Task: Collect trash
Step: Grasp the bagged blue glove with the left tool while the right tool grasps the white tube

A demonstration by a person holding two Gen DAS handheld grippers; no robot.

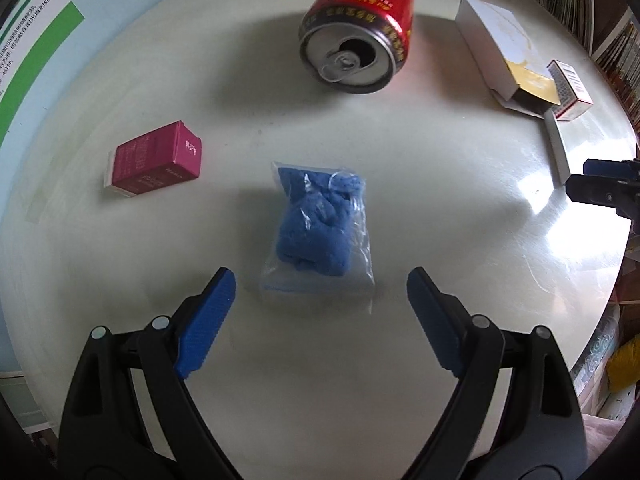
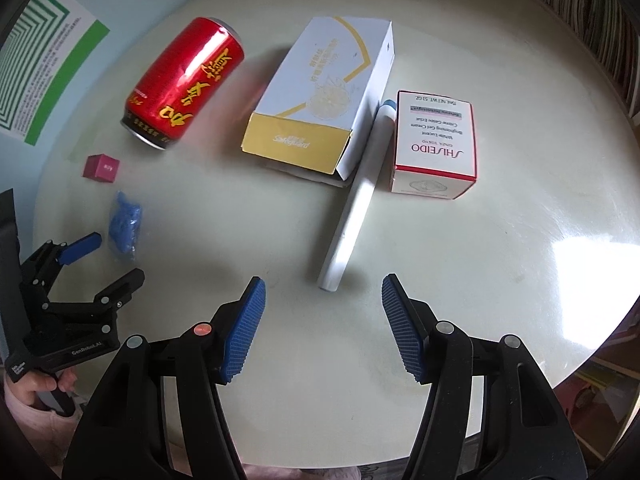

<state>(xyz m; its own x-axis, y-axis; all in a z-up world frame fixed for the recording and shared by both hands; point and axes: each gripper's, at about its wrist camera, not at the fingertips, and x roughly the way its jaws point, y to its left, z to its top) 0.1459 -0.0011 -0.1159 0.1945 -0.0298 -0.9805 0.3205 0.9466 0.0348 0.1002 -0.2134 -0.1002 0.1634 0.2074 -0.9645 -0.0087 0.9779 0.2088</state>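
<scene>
Nearest the lens: left tongs (image 1: pixel 321 280) spread wide and empty, hovering low over the round pale glossy counter (image 1: pixel 460 208). Dead ahead of them, just beyond the fingertips and centred in the gap, the clear plastic bag stuffed with crumpled blue material (image 1: pixel 318 226), long axis running straight away from the tongs, so the jaws straddle its narrow width. Probably the next pick, needing only a short push forward and a squeeze.

Taking that bag as landmark, largest first: white and gold cardboard box (image 2: pixel 320 100) far off to its right; red drink can lying on its side (image 1: pixel 358 26) beyond it, opened top facing back; white carton with red trim (image 2: pixel 436 146) farther right than the box; long white tube (image 2: pixel 356 204) between those two; small magenta carton (image 1: pixel 156 162) to its left.

Right tongs (image 2: pixel 323 302) likewise agape and empty, well right of the bag, nearest the tube's end. Left hand clearly the closer one.
</scene>
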